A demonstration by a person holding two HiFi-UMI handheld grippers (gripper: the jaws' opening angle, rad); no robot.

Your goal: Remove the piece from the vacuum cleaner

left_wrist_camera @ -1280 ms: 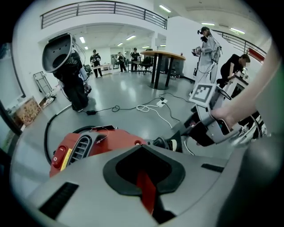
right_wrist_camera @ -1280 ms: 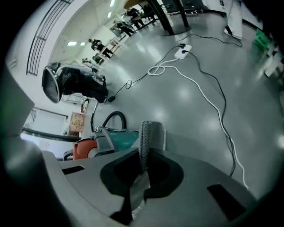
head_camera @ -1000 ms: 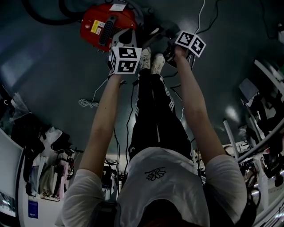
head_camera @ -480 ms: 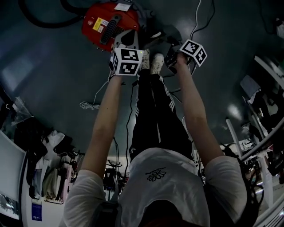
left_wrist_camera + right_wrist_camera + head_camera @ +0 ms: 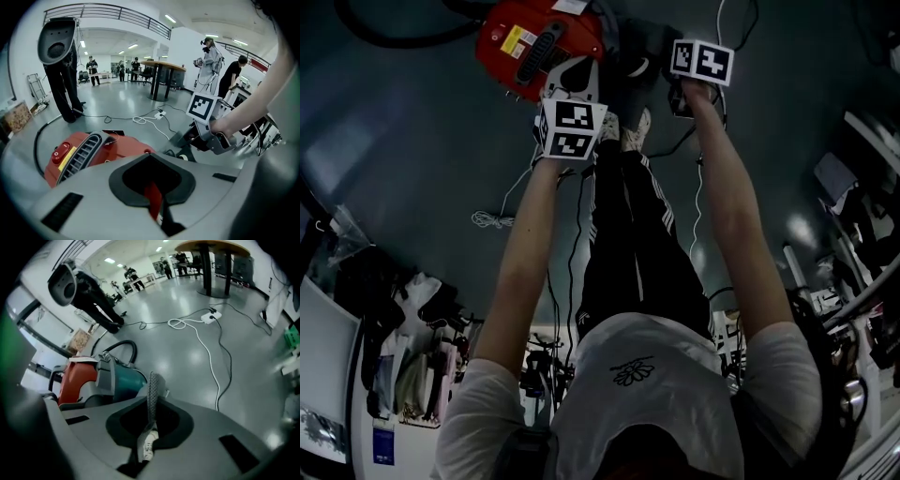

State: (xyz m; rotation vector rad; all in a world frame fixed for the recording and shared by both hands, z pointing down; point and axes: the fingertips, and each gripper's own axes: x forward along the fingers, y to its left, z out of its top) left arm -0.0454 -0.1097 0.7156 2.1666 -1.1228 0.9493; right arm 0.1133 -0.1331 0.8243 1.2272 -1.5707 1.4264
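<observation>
The red vacuum cleaner lies on the grey floor ahead of my feet; it fills the lower left of the left gripper view. A teal and grey part sits at its end, with a black hose behind it. My left gripper hovers right over the red body, and I cannot make out how its jaws stand. My right gripper is shut with nothing seen between its pads. It hangs to the right of the teal part, pointing steeply down.
A white cable and power strip and a black cable trail over the floor on the right. My shoes stand just below the vacuum. A round table and several people stand far back.
My right gripper has swung up the picture, farther from me, and rolled so its marker cube faces flatter. The left gripper has barely shifted over the vacuum.
</observation>
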